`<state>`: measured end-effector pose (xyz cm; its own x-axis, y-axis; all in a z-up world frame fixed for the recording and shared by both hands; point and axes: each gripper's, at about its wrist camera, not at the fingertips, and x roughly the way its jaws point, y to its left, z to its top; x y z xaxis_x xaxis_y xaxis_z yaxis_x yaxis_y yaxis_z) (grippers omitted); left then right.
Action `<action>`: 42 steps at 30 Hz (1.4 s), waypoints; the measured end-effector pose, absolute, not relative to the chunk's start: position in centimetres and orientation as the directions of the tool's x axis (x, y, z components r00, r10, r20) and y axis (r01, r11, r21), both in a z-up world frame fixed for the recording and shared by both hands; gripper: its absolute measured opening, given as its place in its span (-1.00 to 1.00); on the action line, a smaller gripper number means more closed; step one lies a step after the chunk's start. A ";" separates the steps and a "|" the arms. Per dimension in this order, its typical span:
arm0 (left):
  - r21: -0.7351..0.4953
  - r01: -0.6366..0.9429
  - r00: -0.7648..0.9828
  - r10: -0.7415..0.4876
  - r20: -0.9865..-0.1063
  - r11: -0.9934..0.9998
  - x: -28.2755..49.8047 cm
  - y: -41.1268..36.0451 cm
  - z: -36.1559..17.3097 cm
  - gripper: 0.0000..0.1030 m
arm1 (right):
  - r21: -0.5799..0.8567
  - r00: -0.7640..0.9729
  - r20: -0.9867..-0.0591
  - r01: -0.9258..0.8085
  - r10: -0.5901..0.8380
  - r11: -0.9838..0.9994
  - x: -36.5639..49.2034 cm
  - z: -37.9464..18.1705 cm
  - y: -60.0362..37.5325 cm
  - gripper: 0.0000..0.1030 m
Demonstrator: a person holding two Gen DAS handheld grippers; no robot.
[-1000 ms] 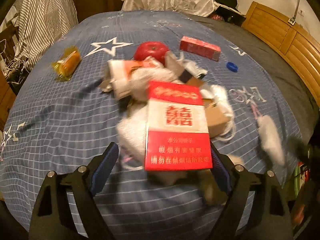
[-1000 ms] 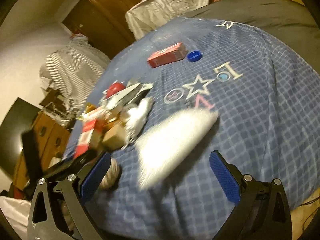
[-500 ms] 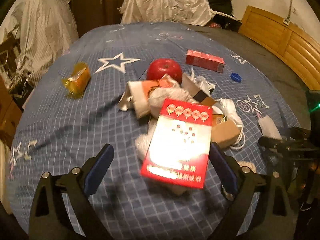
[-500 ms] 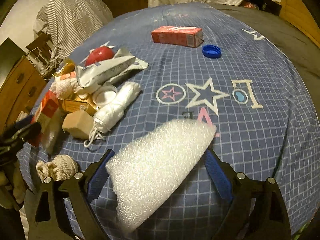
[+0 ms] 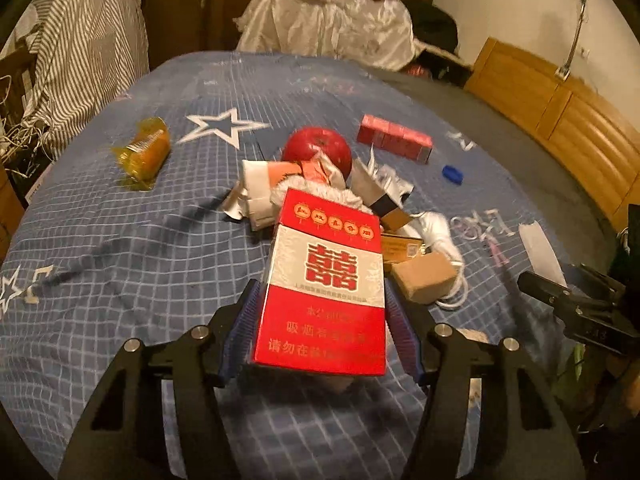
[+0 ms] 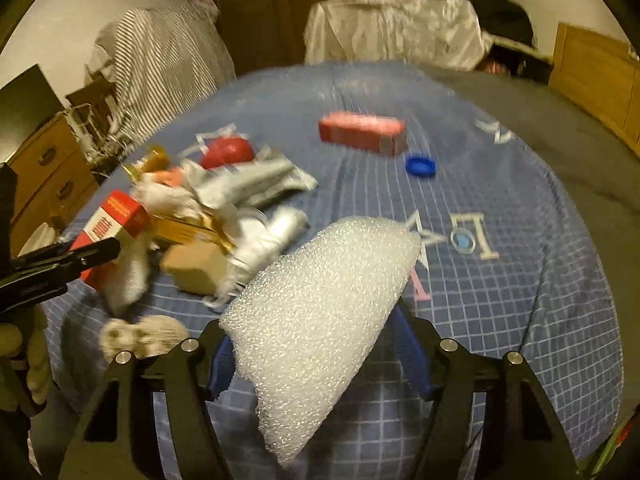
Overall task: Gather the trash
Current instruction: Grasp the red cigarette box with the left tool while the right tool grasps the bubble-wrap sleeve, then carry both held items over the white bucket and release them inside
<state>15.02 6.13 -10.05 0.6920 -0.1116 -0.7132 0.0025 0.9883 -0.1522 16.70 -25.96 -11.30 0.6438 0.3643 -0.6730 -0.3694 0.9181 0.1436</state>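
the left hand-held gripper (image 5: 322, 320) has just closed on the red cigarette carton (image 5: 326, 280); the right hand-held gripper (image 6: 316, 354) has just closed on the white foam sheet (image 6: 320, 320), above the bed (image 6: 500, 300).

Beyond tool: blue checked bedspread (image 5: 120, 272) with white star print (image 5: 218, 130), red apple (image 5: 316, 150) on it. Farther off, striped cloth (image 5: 84, 52) draped left; crumpled white sheet (image 5: 332, 28) ahead; wooden headboard (image 5: 560, 116) right.
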 end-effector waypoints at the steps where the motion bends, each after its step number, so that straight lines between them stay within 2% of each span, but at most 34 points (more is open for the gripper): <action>1: -0.153 0.006 0.706 -0.112 -0.699 0.988 14.2 6.2 -9.6 0.13 | 0.135 0.661 -0.653 -0.379 0.370 0.915 15.9 -10.6 -25.8 0.31; 6: -0.163 0.002 0.773 -0.105 -0.625 0.987 10.4 6.3 -7.1 0.13 | 0.095 0.743 -0.524 -0.434 0.415 0.896 11.3 -6.2 -24.5 0.31; 10: -0.121 -0.005 0.844 -0.060 -0.532 0.993 7.1 4.9 -4.2 0.13 | 0.055 0.793 -0.423 -0.460 0.438 0.886 8.0 -2.9 -23.4 0.31; 16: -0.109 -0.048 0.917 0.000 -0.398 0.993 3.7 4.1 -0.7 0.13 | 0.025 0.843 -0.319 -0.449 0.433 0.893 4.3 0.6 -23.5 0.31; 21: -0.094 -0.053 0.940 0.018 -0.340 0.994 2.1 3.2 0.4 0.13 | 0.022 0.854 -0.293 -0.444 0.430 0.896 2.4 2.0 -23.8 0.31; 32: -0.089 -0.056 0.942 0.023 -0.334 0.994 2.1 3.0 0.7 0.13 | 0.013 0.846 -0.302 -0.457 0.439 0.889 1.8 3.4 -23.9 0.31; 42: -0.111 -0.185 0.935 0.139 -0.327 0.976 0.8 8.9 1.5 0.13 | 0.005 0.772 -0.327 -0.575 0.545 0.818 4.0 4.8 -16.3 0.31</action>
